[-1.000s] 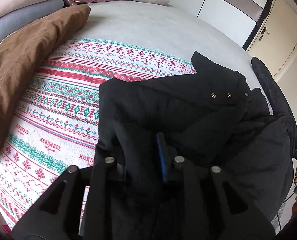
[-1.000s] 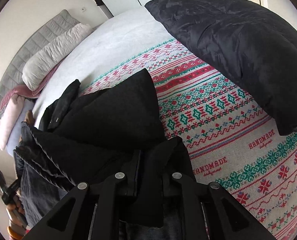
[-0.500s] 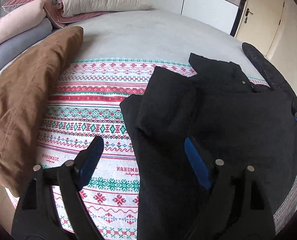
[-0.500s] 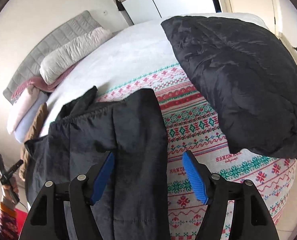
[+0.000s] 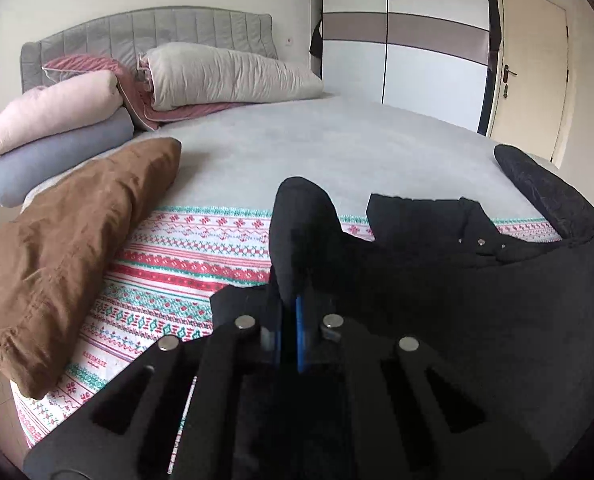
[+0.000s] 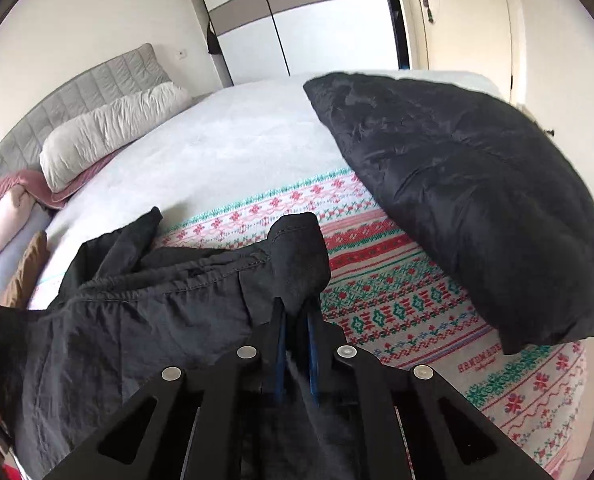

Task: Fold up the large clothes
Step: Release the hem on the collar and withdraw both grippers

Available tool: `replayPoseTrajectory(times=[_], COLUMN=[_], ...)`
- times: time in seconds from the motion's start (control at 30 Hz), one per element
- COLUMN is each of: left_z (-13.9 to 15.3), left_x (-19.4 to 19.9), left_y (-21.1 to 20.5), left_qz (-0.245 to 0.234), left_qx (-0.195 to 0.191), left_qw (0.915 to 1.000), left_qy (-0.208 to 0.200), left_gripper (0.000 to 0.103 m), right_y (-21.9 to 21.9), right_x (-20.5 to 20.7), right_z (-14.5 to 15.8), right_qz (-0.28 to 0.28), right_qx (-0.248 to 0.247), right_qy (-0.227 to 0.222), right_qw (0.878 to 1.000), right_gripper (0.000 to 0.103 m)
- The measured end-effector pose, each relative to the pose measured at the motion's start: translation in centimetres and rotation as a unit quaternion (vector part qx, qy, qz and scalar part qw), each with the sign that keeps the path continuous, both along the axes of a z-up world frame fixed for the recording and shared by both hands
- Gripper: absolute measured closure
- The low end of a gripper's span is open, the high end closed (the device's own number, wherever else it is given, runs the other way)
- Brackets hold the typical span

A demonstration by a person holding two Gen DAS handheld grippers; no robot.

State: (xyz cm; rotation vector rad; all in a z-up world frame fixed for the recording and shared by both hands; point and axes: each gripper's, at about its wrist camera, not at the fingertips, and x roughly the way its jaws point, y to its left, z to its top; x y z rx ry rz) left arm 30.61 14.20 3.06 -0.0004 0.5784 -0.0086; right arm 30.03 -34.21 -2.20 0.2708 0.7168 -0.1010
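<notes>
Two claws, left claw (image 5: 293, 320) and right claw (image 6: 295, 322), each pinch one black jacket (image 5: 477, 320); its lower half is cut off. One black cushion (image 6: 477, 200) lies beside it.

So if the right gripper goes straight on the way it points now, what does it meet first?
The right gripper is shut on a fold of the black jacket, which bulges just ahead of its fingers. Beyond the fold, it would probably meet the patterned blanket on the bed; depth is unclear.
</notes>
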Motion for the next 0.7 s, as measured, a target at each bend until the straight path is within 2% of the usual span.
replayPoseTrajectory(times=[0.07, 0.17, 0.23, 0.33, 0.43, 0.5, 0.53, 0.6, 0.63, 0.7], left_z=[2.6, 6.0, 7.4, 7.8, 5.6, 2.9, 1.2, -2.8, -4.8, -8.2], left_x=[-0.2, 1.2, 3.1, 7.3, 11.6, 14.3, 15.5, 18.2, 19.2, 21.3], left_y=[-0.1, -0.7, -1.0, -0.9, -0.7, -0.8, -1.1, -0.8, -0.4, 0.8], left_qz=[0.011, 0.033, 0.052, 0.088, 0.124, 0.137, 0.141, 0.149, 0.155, 0.163], left_qx=[-0.003, 0.017, 0.033, 0.045, 0.06, 0.072, 0.09, 0.103, 0.097, 0.074], left_qw=[0.9994, 0.9966, 0.9941, 0.9906, 0.9862, 0.9844, 0.9827, 0.9826, 0.9828, 0.9833], left_qy=[-0.032, -0.074, -0.089, -0.094, -0.092, -0.084, -0.079, -0.043, -0.021, 0.034], left_gripper=[0.097, 0.097, 0.097, 0.097, 0.097, 0.097, 0.096, 0.096, 0.096, 0.096], right_y=[0.8, 2.1, 2.6, 2.7, 3.1, 3.9, 4.4, 5.3, 5.6, 5.4], right_x=[-1.0, -0.5, 1.3, 5.9, 11.0, 14.7, 16.5, 19.5, 20.9, 23.1], right_z=[2.7, 6.4, 8.3, 9.4, 7.9, 5.4, 3.9, 0.6, -1.4, -4.9], right_qz=[-0.001, -0.016, -0.037, -0.073, -0.104, -0.119, -0.125, -0.128, -0.128, -0.123], right_qx=[-0.028, -0.068, -0.087, -0.084, -0.084, -0.098, -0.11, -0.134, -0.143, -0.133], right_qy=[-0.038, -0.087, -0.108, -0.122, -0.118, -0.098, -0.084, -0.054, -0.03, 0.021], right_qw=[0.999, 0.994, 0.99, 0.986, 0.984, 0.983, 0.982, 0.981, 0.981, 0.983], right_gripper=[0.095, 0.095, 0.095, 0.095, 0.095, 0.095, 0.095, 0.095, 0.095, 0.095])
